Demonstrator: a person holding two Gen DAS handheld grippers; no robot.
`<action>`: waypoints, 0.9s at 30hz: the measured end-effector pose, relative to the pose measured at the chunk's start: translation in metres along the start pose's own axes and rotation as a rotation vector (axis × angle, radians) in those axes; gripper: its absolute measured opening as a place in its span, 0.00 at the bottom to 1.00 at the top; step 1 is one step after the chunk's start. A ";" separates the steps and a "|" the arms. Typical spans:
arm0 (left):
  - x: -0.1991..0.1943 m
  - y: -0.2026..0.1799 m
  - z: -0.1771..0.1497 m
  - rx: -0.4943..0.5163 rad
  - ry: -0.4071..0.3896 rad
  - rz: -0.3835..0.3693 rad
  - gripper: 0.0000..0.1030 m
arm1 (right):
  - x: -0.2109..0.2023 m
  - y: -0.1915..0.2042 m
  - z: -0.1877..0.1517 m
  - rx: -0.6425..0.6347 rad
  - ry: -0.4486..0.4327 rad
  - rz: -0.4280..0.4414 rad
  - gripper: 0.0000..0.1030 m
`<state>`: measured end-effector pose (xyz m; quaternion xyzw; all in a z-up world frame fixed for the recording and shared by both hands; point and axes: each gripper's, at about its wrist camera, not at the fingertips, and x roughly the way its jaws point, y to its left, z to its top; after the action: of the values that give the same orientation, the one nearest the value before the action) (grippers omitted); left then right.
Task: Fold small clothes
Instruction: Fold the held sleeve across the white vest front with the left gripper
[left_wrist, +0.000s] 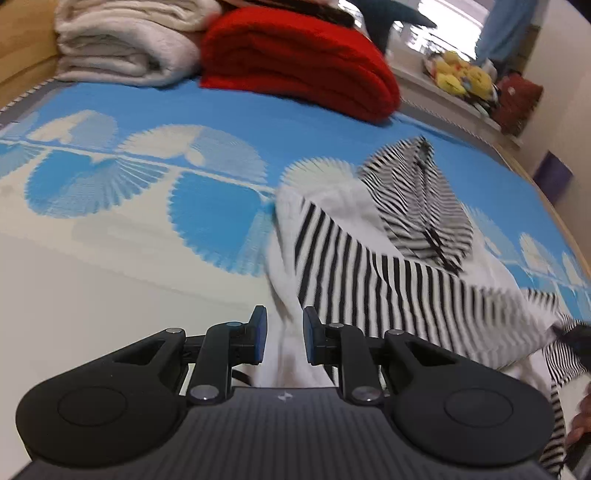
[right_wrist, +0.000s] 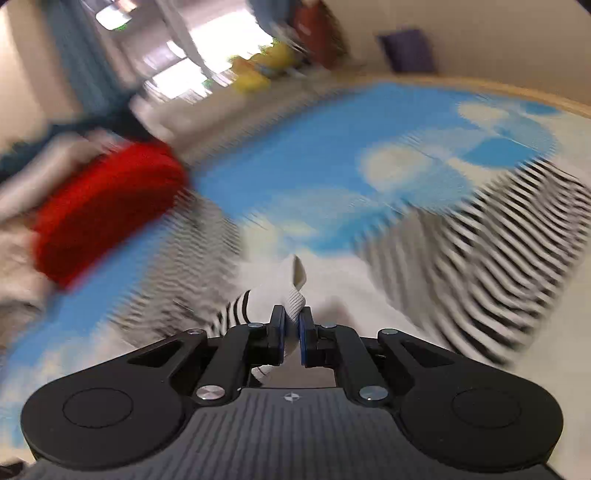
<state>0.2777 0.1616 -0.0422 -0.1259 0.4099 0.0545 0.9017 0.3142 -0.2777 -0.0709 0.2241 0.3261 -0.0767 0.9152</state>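
- The left gripper (left_wrist: 285, 338) has its blue-padded fingers (left_wrist: 260, 334) parted with a clear gap; white cloth shows between them, but I cannot tell whether it touches the pads.
- The right gripper (right_wrist: 291, 338) is clenched on a ribbed white edge of the black-and-white striped small garment (right_wrist: 295, 295), which pokes up between its fingers.
- The garment (left_wrist: 388, 258) lies crumpled on the blue-and-white patterned mat (left_wrist: 221, 110), toward its right side.
- A folded red blanket (left_wrist: 295, 62) and a folded white blanket (left_wrist: 122, 44) sit at the far end.
- Bare mat lies to the garment's left; a wooden edge (right_wrist: 480, 83) borders the mat.
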 end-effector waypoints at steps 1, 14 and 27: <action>0.005 -0.005 -0.002 0.010 0.021 -0.011 0.21 | 0.012 -0.006 -0.004 -0.009 0.079 -0.063 0.08; 0.066 -0.014 -0.032 0.103 0.244 0.137 0.23 | 0.039 -0.020 -0.012 -0.032 0.266 0.019 0.24; 0.048 -0.014 -0.027 0.077 0.164 0.124 0.23 | 0.028 -0.033 0.001 -0.049 0.256 -0.039 0.27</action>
<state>0.2923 0.1407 -0.0927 -0.0696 0.4913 0.0838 0.8642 0.3274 -0.3078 -0.0997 0.2035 0.4462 -0.0571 0.8696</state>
